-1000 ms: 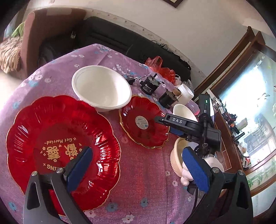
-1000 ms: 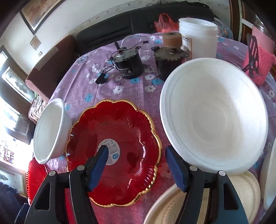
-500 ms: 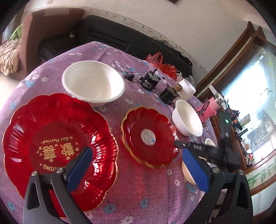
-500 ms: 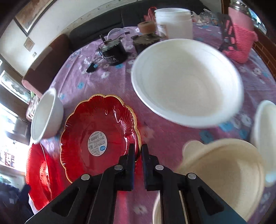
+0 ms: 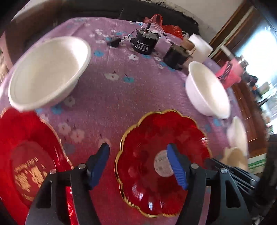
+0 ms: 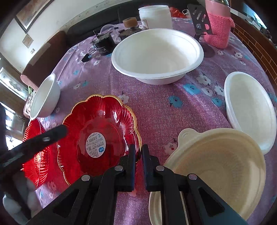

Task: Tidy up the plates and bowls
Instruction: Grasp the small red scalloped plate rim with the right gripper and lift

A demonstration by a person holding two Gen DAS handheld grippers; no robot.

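A round counter (image 6: pixel 155 107) under a purple cloth with white and blue flowers fills the foreground. Behind it a black sofa (image 5: pixel 107 10) runs along a white wall (image 6: pixel 72 12), with a brown armchair (image 6: pixel 43 57) at its end. A framed picture (image 6: pixel 32 13) hangs on that wall. Dark wooden framing (image 5: pixel 230 22) edges a bright window (image 5: pixel 261 50), where daylight pours in.
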